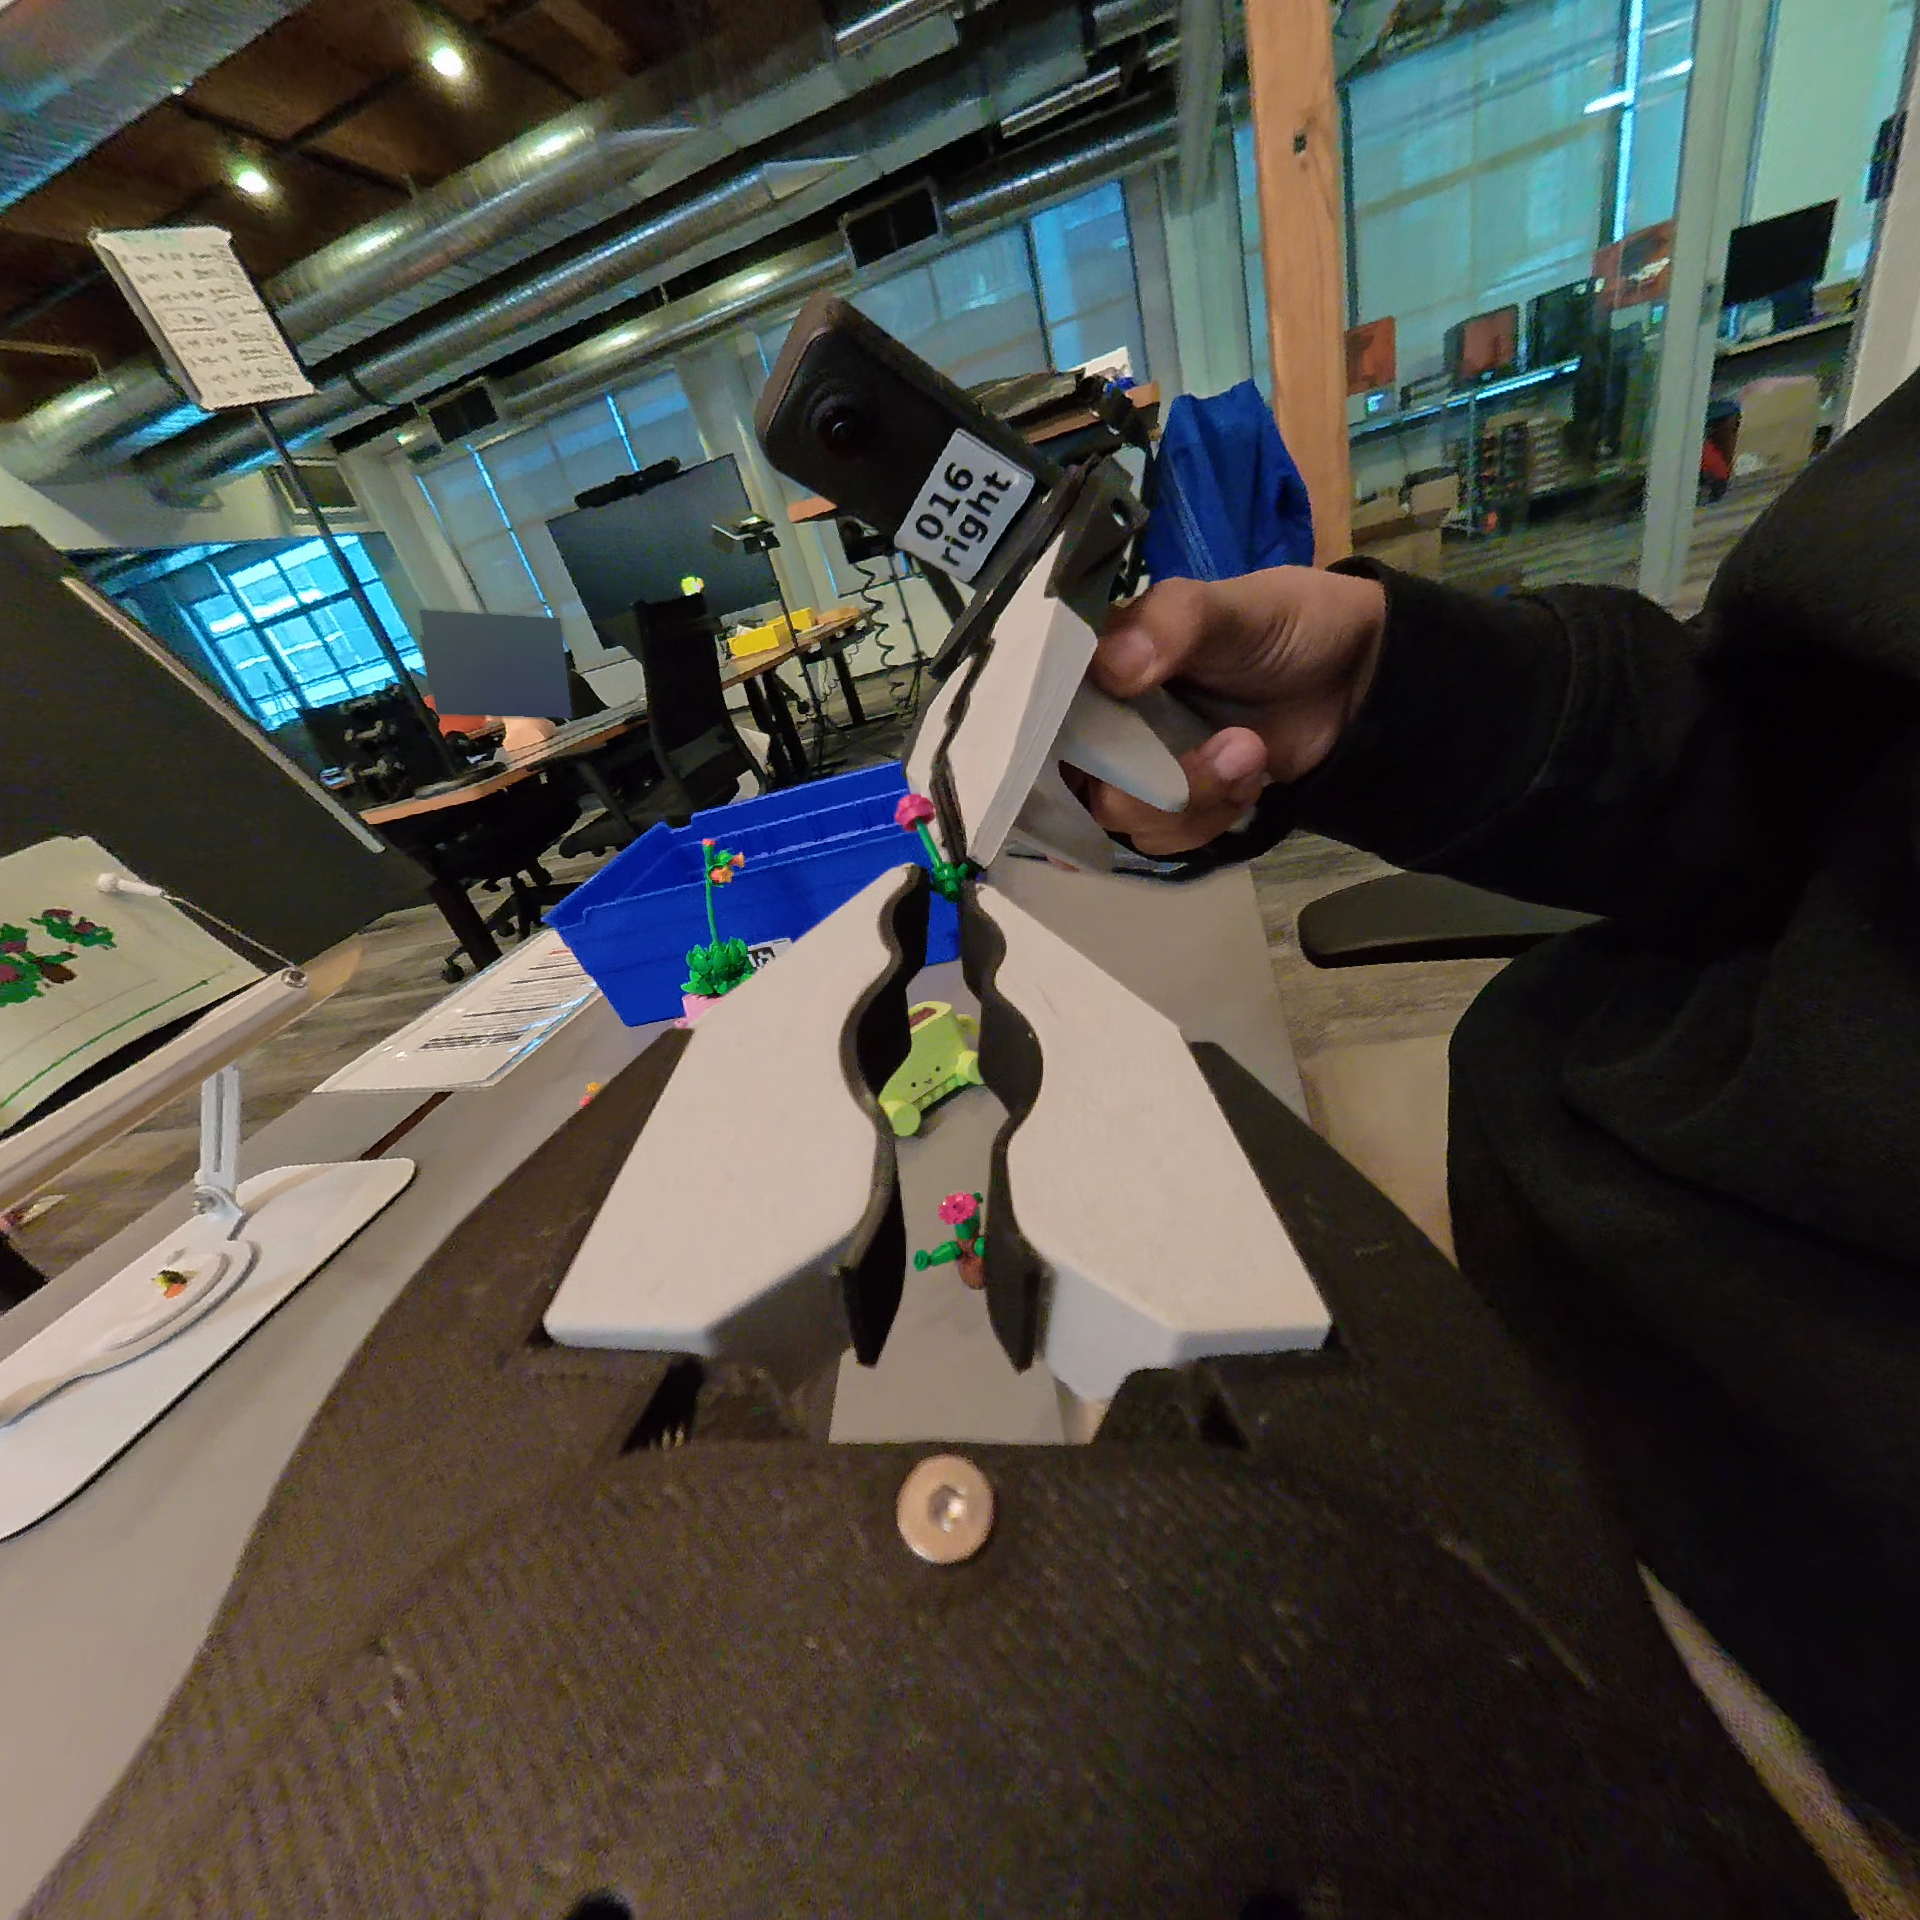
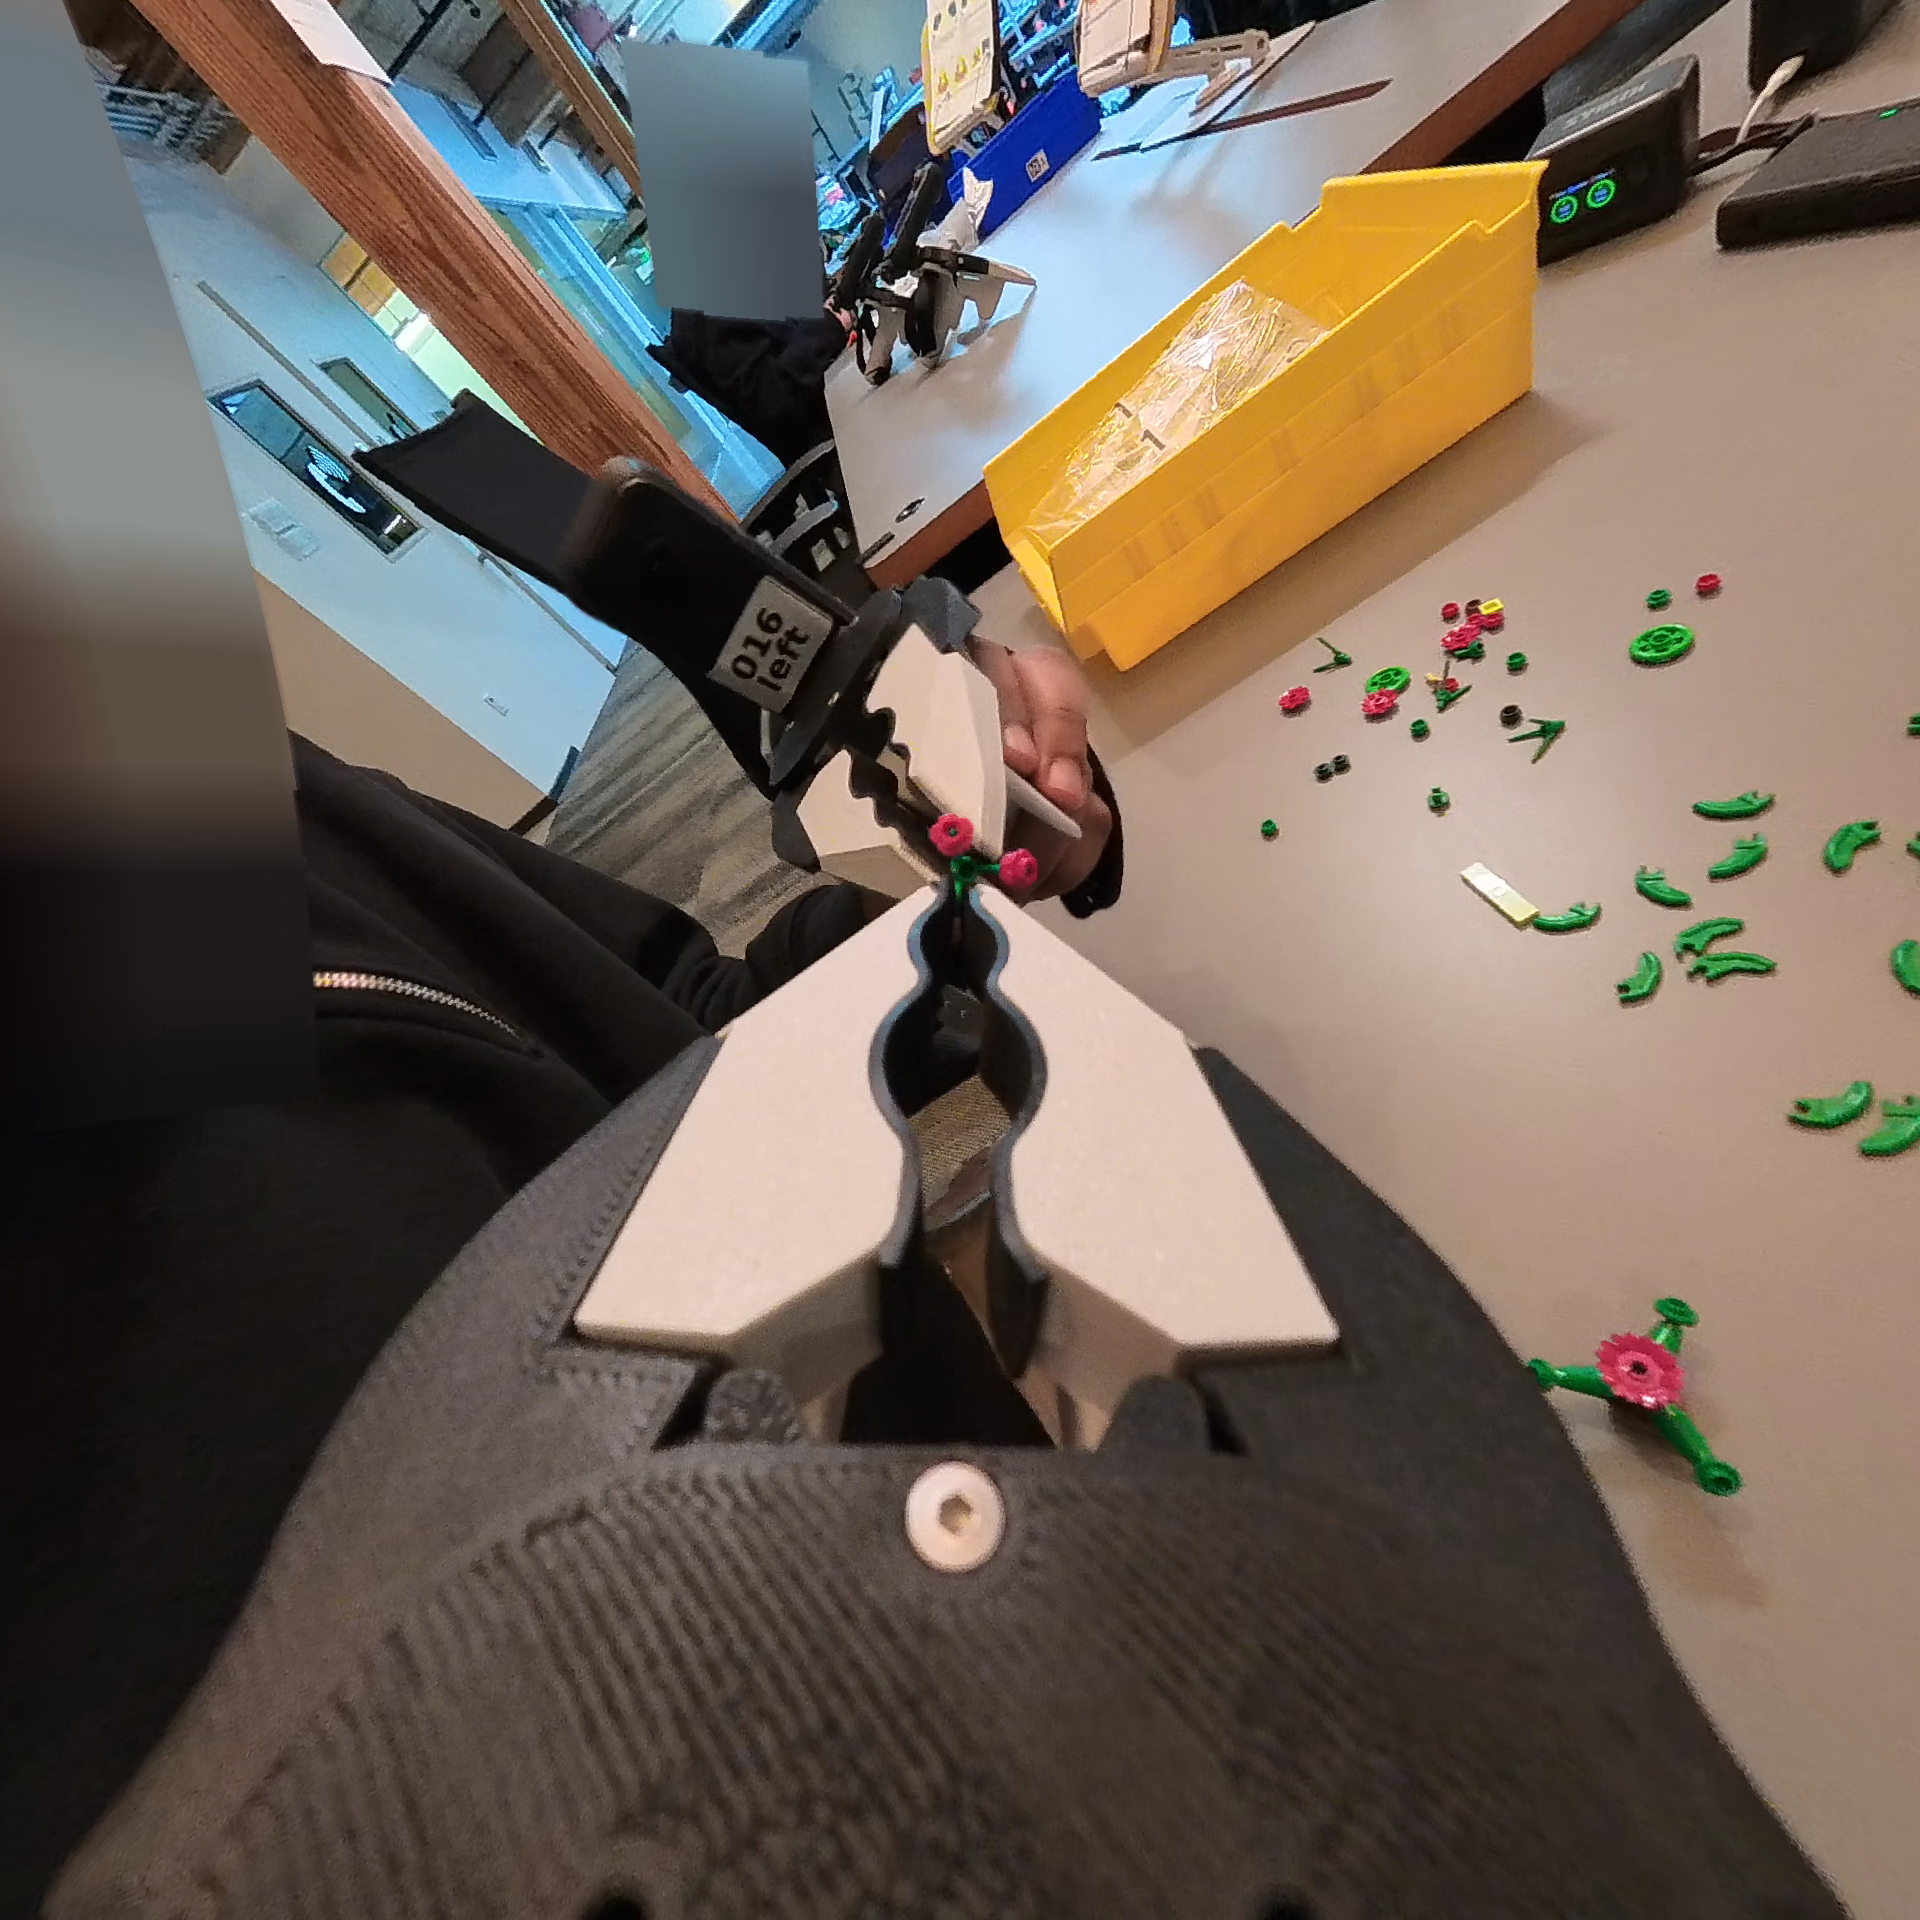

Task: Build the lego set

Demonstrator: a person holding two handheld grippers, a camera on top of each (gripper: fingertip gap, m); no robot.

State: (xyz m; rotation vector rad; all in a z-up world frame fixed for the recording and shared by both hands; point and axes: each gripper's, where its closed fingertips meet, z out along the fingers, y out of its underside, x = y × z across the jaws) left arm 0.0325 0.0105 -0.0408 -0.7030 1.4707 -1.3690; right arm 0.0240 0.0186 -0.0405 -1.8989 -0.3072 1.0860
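Observation:
A small green flower stem [image 2: 961, 878] with two pink blossoms [image 2: 951, 831] is held in the air between both grippers. My right gripper [image 2: 956, 902] is shut on the stem's base. My left gripper [image 1: 943, 888] meets it tip to tip and looks shut on the same stem [image 1: 943, 871], with one pink blossom [image 1: 914, 810] sticking up. In the left wrist view the right gripper [image 1: 966, 862] comes down from the upper right. In the right wrist view the left gripper [image 2: 930, 821] comes in from the upper left.
On the grey table [image 2: 1351, 1143] lie loose green leaves [image 2: 1714, 935], pink flowers [image 2: 1460, 636], a three-armed green piece [image 2: 1636, 1377] and a yellow bin [image 2: 1299, 416]. Below my left gripper are a cactus [image 1: 961, 1242], a lime pot [image 1: 930, 1070], a potted plant [image 1: 717, 966], a blue bin [image 1: 644, 935] and a booklet stand [image 1: 62, 956]. My two grippers' fingertips are within a few centimetres of each other.

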